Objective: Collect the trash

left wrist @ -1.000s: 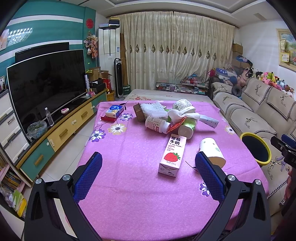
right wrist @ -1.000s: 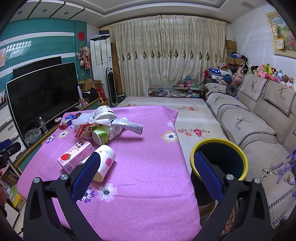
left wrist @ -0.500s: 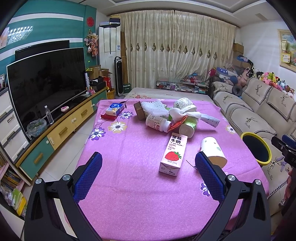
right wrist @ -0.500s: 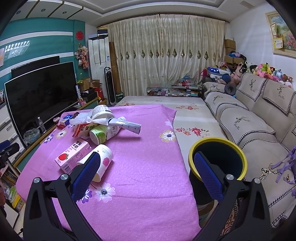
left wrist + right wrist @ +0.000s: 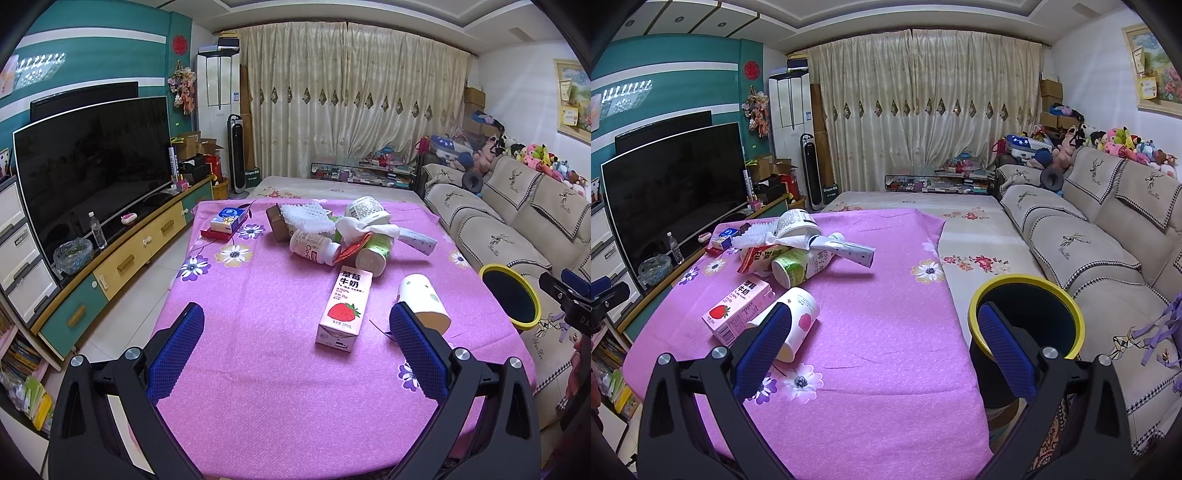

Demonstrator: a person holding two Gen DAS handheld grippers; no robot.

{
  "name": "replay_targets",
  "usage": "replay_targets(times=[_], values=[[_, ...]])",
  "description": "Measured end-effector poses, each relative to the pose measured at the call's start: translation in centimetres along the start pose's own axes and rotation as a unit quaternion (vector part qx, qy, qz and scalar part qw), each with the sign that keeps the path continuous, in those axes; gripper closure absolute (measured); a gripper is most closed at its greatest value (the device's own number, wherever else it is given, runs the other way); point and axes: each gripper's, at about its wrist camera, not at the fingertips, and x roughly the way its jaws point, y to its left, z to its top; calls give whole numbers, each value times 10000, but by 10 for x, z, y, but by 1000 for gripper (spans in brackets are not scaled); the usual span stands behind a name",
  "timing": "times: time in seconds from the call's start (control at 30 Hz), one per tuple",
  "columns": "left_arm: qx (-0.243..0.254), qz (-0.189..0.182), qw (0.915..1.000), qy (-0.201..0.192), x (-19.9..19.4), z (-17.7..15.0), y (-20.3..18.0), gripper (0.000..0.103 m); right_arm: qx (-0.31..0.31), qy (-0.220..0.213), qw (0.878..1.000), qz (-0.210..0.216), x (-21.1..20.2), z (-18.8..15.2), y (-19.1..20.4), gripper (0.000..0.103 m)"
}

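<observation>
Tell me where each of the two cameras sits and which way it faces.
Left wrist: rides on the left gripper, above the table's near edge, facing the curtains across the purple flowered tablecloth; its open blue-padded jaws frame the pink strawberry milk carton.
Right wrist: rides on the right gripper further right, facing the same way; open jaws span tablecloth and yellow-rimmed round bin.
Shared: carton, white paper cup, bin, trash pile; each glimpses the other gripper at its edge.
</observation>
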Motion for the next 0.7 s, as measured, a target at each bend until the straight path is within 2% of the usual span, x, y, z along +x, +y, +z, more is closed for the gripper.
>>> replay_targets(times=[0.7], values=[[51, -17, 10000, 39, -1, 0, -6, 4, -1, 72, 10000, -10, 6, -2, 1, 6]])
